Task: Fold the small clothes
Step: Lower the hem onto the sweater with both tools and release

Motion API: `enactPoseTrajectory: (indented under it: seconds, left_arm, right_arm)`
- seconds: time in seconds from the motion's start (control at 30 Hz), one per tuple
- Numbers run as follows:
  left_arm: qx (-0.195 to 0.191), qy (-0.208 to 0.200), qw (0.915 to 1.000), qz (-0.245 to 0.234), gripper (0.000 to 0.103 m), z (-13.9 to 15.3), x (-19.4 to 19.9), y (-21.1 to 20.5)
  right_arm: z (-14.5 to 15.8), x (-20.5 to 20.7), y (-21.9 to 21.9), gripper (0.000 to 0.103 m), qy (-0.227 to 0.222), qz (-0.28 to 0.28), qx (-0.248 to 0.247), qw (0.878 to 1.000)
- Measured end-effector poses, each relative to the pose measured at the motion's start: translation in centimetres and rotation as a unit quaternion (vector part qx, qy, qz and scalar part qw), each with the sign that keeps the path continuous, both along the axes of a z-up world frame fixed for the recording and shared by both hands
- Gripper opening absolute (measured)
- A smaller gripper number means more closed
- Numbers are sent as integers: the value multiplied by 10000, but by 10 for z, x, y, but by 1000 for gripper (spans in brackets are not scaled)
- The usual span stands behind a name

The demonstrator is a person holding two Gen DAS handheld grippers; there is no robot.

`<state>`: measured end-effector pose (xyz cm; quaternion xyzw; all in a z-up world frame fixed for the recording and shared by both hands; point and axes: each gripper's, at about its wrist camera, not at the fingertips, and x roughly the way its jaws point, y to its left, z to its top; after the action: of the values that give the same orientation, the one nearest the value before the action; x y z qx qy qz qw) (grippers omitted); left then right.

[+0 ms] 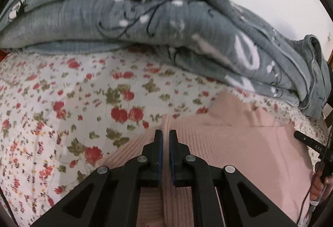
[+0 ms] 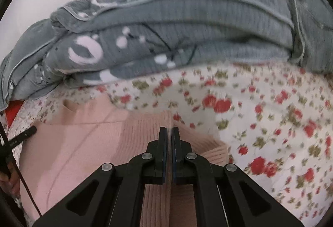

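Observation:
A pink ribbed knit garment (image 1: 239, 143) lies on a floral bedsheet (image 1: 72, 102). My left gripper (image 1: 165, 135) is shut on a ribbed edge of it at its left side. In the right wrist view the same pink garment (image 2: 83, 148) shows, and my right gripper (image 2: 170, 133) is shut on a ribbed edge at its right side. Each gripper's finger shows at the side of the other's view: the right one in the left view (image 1: 306, 139) and the left one in the right view (image 2: 25, 133). Both views are blurred.
A bulky grey blanket with white marks (image 1: 145, 14) is piled along the far side of the bed and also shows in the right wrist view (image 2: 187, 29). The floral sheet (image 2: 270, 123) spreads to the right. A pale wall stands behind.

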<state>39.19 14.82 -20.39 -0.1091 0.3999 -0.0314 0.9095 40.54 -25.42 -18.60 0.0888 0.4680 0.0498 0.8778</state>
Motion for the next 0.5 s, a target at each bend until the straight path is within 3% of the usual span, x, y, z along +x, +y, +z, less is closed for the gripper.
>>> enactPoseTrajectory:
  seconds: [0.13,0.33,0.5]
  left_arm:
    - [50,24,10000,38,10,-6,0,-1]
    - [562,33,9984,-6,12,-7,0,-15]
    - [547,40,9985,-21,12,-7,0,-15]
  right_arm:
    - [-11,1,-4,4,128,-82,92,9998]
    - [-13,2,4,4,97,-18,-181,9998]
    - [-13,1,2,4,88,3,-146,9999]
